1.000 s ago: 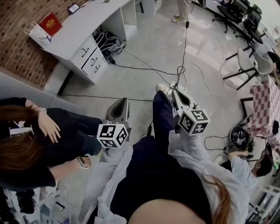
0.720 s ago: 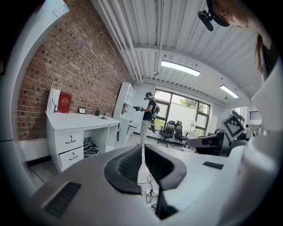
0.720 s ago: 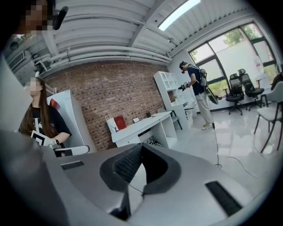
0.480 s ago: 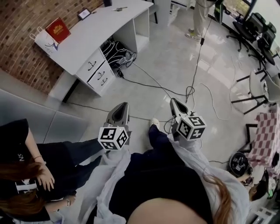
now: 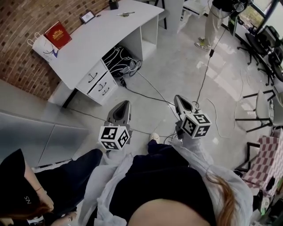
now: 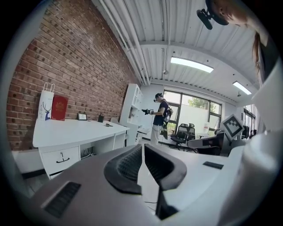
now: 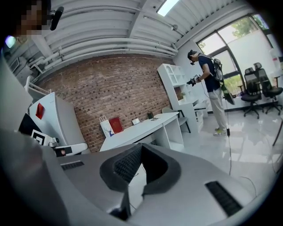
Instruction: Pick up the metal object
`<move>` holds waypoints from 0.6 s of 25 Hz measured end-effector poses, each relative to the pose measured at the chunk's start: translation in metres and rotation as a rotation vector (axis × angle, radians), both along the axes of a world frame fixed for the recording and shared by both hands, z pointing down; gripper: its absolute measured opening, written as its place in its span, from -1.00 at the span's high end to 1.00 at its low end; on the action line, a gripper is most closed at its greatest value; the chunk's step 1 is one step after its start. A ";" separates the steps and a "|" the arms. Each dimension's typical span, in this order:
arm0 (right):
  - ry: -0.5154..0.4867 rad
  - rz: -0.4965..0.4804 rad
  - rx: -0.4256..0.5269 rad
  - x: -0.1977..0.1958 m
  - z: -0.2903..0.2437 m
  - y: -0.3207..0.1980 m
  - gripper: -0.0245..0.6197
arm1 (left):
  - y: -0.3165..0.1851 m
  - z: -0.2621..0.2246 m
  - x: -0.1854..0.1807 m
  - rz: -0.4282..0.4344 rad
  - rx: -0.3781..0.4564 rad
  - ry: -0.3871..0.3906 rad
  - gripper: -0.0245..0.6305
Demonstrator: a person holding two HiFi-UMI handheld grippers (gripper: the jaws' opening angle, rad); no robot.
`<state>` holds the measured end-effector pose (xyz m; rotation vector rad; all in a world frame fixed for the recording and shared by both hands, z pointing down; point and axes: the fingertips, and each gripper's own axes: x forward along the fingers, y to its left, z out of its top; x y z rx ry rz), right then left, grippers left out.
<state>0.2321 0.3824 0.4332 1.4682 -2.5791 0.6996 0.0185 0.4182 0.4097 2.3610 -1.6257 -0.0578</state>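
Observation:
A small slim metal object lies on the far end of the white desk; it shows as a tiny shape in the left gripper view. My left gripper hangs in the air over the floor, far short of the desk, jaws shut with nothing between them. My right gripper is level with it to the right, pads together and empty. Both point toward the desk.
On the desk stand a red box, a white paper bag, a small frame and a dark cup. Cables cross the floor from under the desk. A person stands at the back; another sits lower left. Chairs at right.
The view has swung toward the desk, which now lies nearer the middle. The seated person has slid toward the lower left corner. Both grippers stay shut and side by side.

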 end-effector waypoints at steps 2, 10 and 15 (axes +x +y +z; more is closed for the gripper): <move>0.001 -0.016 0.002 0.000 0.001 -0.018 0.90 | -0.016 0.001 0.001 -0.012 0.002 -0.001 0.83; -0.048 -0.059 -0.008 -0.007 0.006 -0.055 0.90 | -0.044 0.009 0.005 -0.055 -0.005 -0.002 0.83; -0.057 -0.062 -0.032 -0.011 0.015 -0.054 0.90 | -0.045 0.022 0.009 -0.051 -0.037 0.005 0.83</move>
